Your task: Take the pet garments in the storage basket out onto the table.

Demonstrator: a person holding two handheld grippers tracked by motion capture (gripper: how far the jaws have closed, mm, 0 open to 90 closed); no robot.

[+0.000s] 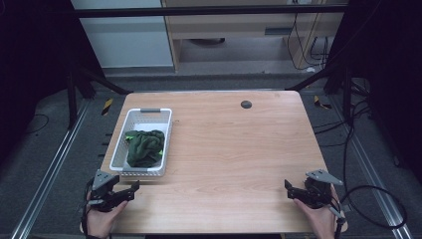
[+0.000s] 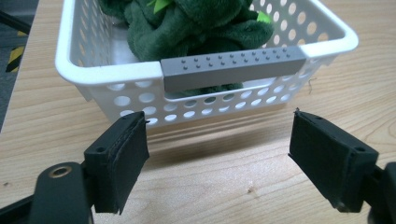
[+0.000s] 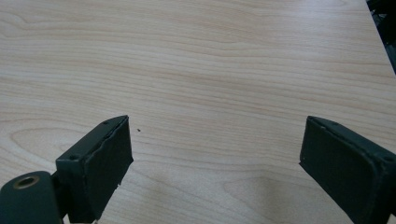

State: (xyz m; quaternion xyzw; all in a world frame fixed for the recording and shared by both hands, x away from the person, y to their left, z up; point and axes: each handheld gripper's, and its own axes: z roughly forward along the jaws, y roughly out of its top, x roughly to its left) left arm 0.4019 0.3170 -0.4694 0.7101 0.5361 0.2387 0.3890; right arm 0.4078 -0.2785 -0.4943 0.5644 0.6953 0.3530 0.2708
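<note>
The tabletop (image 1: 239, 149) is a pale wood slab, bare across its middle and right. On its left side stands a white perforated basket (image 1: 121, 149), its long axis running away from the person, with a grey handle (image 2: 233, 67) on the near short wall. A crumpled dark green cloth (image 1: 145, 147) lies inside, piled toward the near end and rising above the rim. The left gripper (image 1: 128, 191) sits just in front of the basket's near wall, jaws wide apart with nothing between them, pointing at the handle. The right gripper (image 1: 291, 190) rests well apart at the near right corner, jaws likewise spread over bare wood. The left hand is much the nearer, so the reach likely goes forward and up over the rim.
</note>
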